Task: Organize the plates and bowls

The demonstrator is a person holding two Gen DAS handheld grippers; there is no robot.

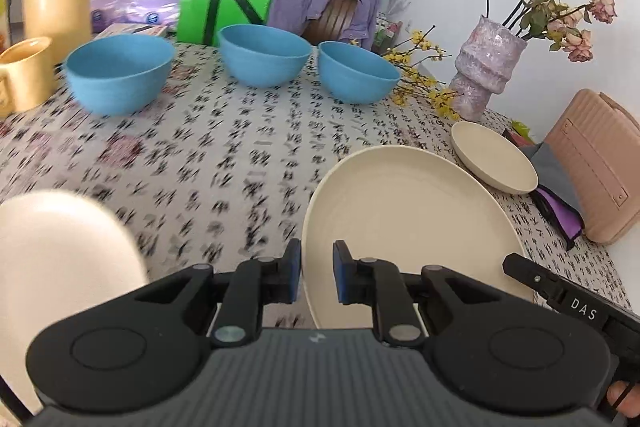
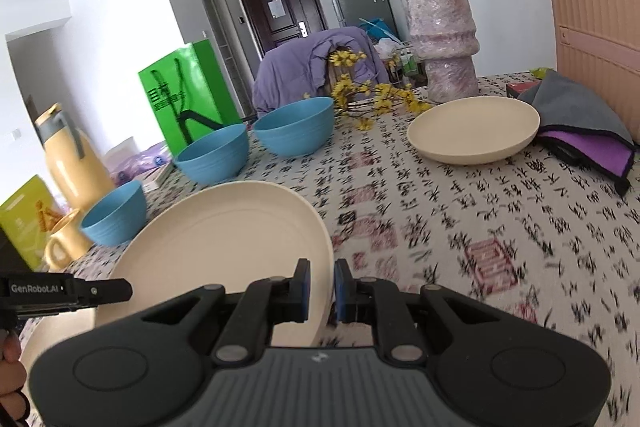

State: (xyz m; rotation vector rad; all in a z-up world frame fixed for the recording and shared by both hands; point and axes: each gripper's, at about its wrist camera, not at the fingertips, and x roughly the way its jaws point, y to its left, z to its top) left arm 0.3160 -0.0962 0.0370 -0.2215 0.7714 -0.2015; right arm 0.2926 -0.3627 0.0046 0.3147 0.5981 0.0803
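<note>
"DAS" on right gripper point(image 1: 576, 301); "GenRobot.AI" on left gripper point(image 2: 60, 291).

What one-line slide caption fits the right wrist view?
Right gripper grips the rim of a tilted cream plate near three blue bowls.

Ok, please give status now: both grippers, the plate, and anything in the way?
Right hand-held gripper shut on large cream plate, plate tilted. Left hand-held gripper open at its rim. Three blue bowls stand behind, apart.

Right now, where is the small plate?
The small plate sits on the table's far right, just before the vase, touching the grey cloth.
</note>
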